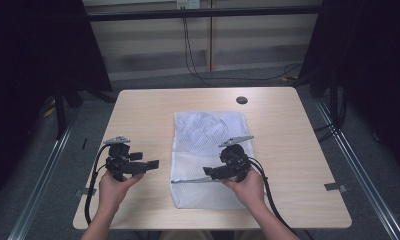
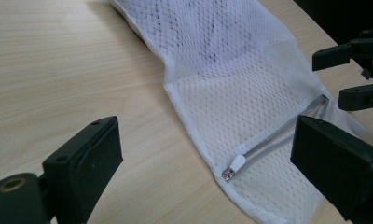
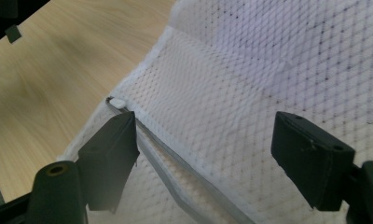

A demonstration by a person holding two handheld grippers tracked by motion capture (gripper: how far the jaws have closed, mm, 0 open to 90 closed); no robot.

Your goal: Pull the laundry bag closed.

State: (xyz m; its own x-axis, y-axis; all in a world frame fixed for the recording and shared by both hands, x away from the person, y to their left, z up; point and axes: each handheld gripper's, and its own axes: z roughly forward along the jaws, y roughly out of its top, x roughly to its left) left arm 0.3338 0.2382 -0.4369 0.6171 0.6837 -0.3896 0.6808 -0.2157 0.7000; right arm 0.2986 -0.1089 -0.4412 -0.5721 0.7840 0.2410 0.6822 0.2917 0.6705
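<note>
Here's the white mesh laundry bag [image 1: 208,156] lying flat down the middle of the bench [image 1: 138,120], its near end close to the front edge, and there's something pale and crumpled inside its far half. I reckon it's light, soft and floppy: it'll sag and bunch the moment I lift it, and the netting could snag, so the sturdier spots are the stitched white hem and the grey zipper [image 2: 273,144] running across the near part. The little white zipper pull [image 2: 236,164] sits at the bag's left edge, and that's the tab I'd pinch if the bag is to be opened. My left claw [image 1: 150,164] hangs over bare wood just left of the bag, jaws spread wide, gripping nothing, the pull lying ahead between them. My right claw [image 1: 209,171] hovers over the bag's near part, right above the zipper line, jaws also spread and empty; whether it touches the mesh I can't tell.
</note>
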